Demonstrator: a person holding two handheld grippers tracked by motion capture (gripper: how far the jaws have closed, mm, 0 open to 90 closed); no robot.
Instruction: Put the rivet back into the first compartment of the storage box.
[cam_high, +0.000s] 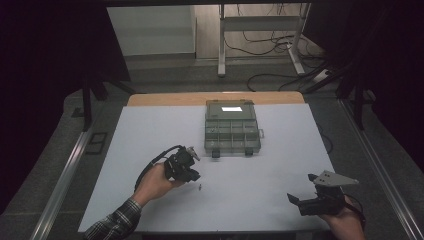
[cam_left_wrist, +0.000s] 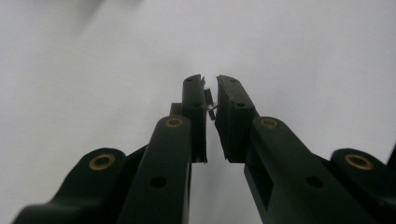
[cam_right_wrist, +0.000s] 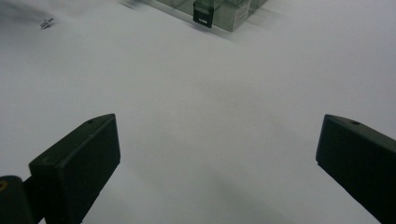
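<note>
Left claw (cam_left_wrist: 210, 84) pinches a small metal part (cam_left_wrist: 211, 103); the compartment box (cam_high: 231, 128) lies toward one o'clock, nearer this hand. Right claw (cam_right_wrist: 217, 154) gapes empty.

left claw (cam_left_wrist: 210, 93) nearly closed, pinching small metal piece (cam_left_wrist: 211, 105), white table (cam_left_wrist: 93, 60) beyond

White table (cam_high: 260, 200) w/ wood strip at far edge; clear compartment box (cam_high: 231, 128) mid-far, small screw (cam_high: 200, 188) near front-left.
</note>
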